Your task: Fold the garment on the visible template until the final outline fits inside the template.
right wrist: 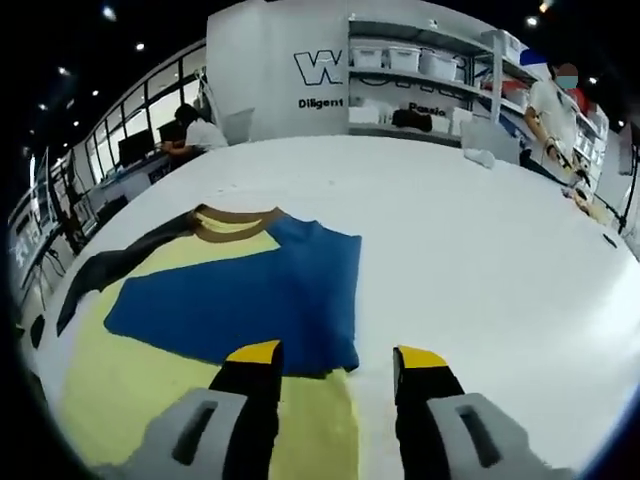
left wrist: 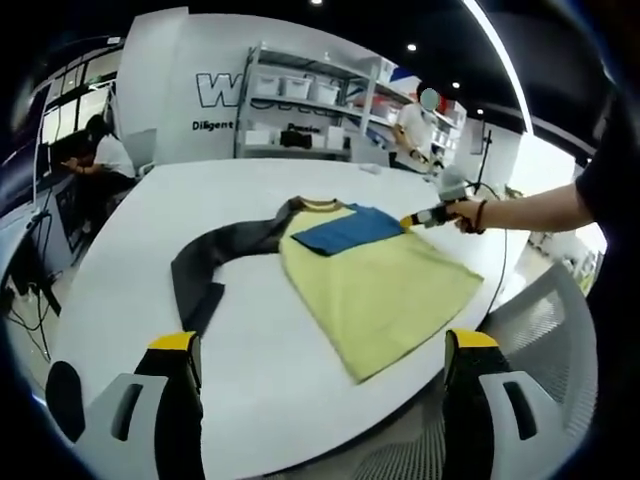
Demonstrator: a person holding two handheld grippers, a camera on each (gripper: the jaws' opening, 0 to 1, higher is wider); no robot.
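A shirt lies flat on the white table [left wrist: 150, 290]. Its body [left wrist: 375, 285] is yellow, and a blue sleeve [left wrist: 345, 230] is folded across the chest below the brown collar [left wrist: 320, 205]. The dark grey sleeve [left wrist: 205, 262] stretches out to the left and bends toward the table's near edge. My left gripper [left wrist: 325, 350] hovers open above the near edge, short of the hem. My right gripper [left wrist: 425, 216], held by a hand [left wrist: 466, 213], is at the blue sleeve's end. In the right gripper view, my right gripper [right wrist: 337, 357] is open over the blue sleeve's [right wrist: 250, 290] edge and the yellow body [right wrist: 120, 390].
A mesh chair [left wrist: 545, 330] stands by the table's right edge. Shelves with bins [left wrist: 300, 105] line the back wall. One person sits at a desk [left wrist: 105, 155] far left, another stands at the back right [left wrist: 415, 125]. A small white item [right wrist: 480, 157] lies far across the table.
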